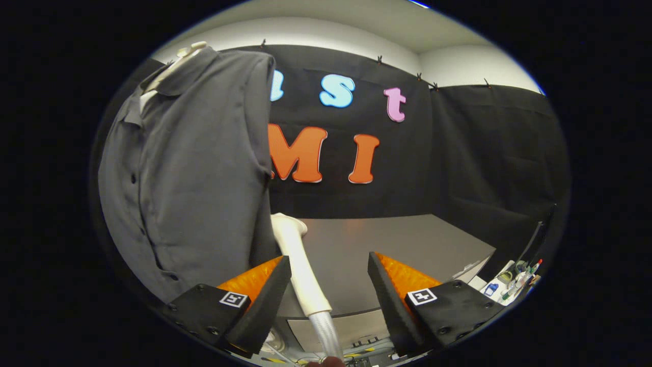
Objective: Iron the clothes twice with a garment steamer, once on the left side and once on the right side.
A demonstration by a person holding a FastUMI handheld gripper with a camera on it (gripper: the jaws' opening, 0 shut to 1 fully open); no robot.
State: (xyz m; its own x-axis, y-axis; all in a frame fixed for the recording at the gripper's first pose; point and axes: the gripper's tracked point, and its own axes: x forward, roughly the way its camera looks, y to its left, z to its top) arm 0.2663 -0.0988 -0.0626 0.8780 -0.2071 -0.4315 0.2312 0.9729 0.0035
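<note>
A dark grey button-up polo shirt (188, 168) hangs on a white form, to the left of and above the fingers. The white garment steamer handle (300, 265) rises between the fingers, close against the left finger (265, 290), and its head reaches the shirt's lower right edge. Its ribbed clear hose (327, 334) runs down below the fingers. My gripper (328, 257) is open; a wide gap separates the right finger (395, 285) from the handle.
A grey table (407, 239) stretches beyond the fingers to the black cloth wall. Small bottles and oddments (514, 280) sit off the table's right end, beside a thin dark pole (535, 237). Cables lie under the table's near edge.
</note>
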